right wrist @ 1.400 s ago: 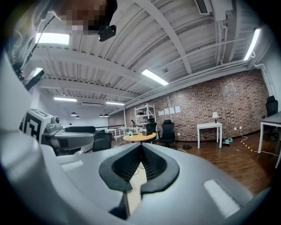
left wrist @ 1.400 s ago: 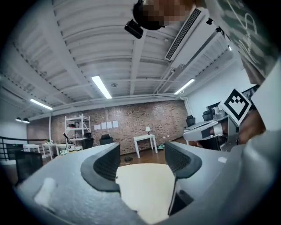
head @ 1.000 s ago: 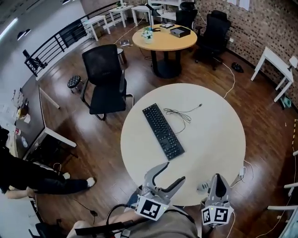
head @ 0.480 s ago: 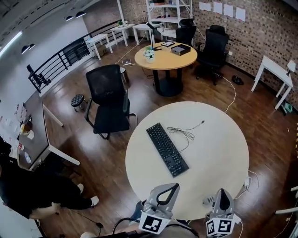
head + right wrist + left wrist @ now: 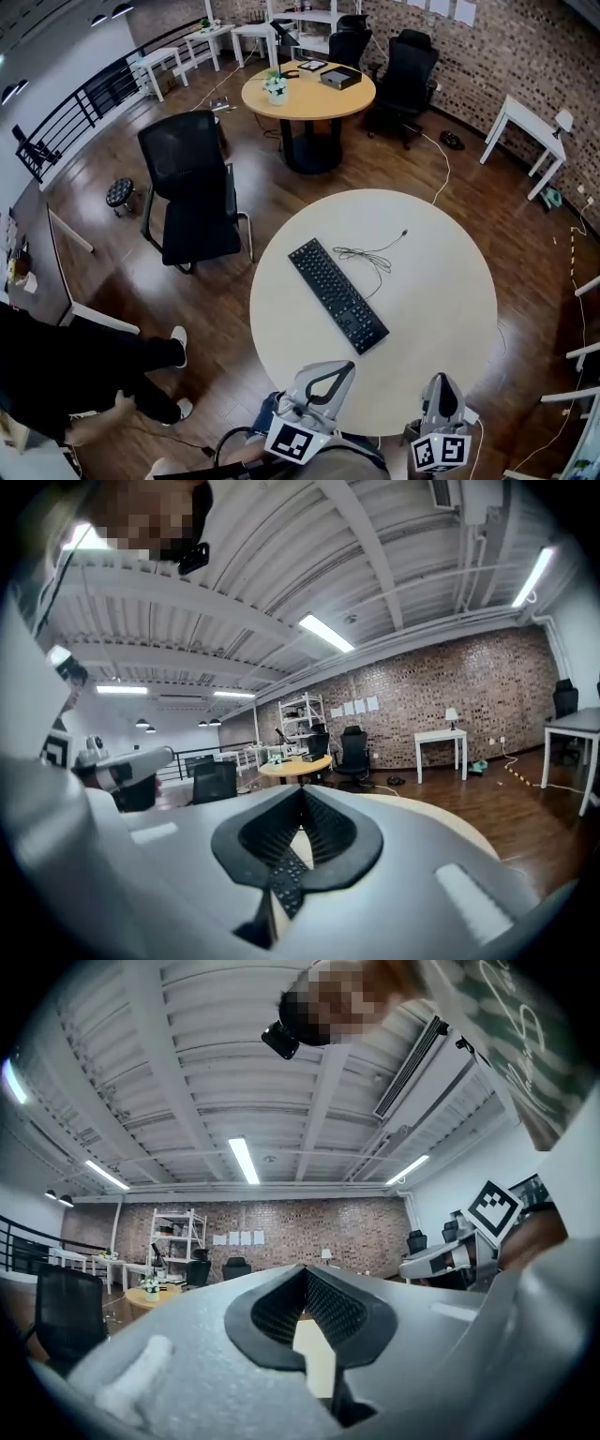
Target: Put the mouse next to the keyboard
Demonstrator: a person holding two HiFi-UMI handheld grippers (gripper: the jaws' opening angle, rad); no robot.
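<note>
Round pale counter (image 5: pixel 441 309) with a black keyboard (image 5: pixel 337 295) lying on it diagonally, a little left of centre, far end toward the black office chair (image 5: pixel 192 187). A thin dark cable (image 5: pixel 367 255) lies loose in a tangle just right of the keyboard's far half, its end trailing toward the far rim and not touching the keys. Left claw (image 5: pixel 347 367) is held over the counter's near edge, tips pointing toward the near end of the keyboard but well short of it. Its jaws are together with nothing between them. Right claw (image 5: pixel 442 379) is further right along the same near edge, also with tips together and empty. In the right gripper view a strip of keyboard shows through the gap below its closed tips. The two claws are apart from each other and neither touches the keyboard. Mouse: can't make it out in any view, so its spot can't be told. A person's dark legs (image 5: pixel 66 361) show on the wood floor at the left.
</note>
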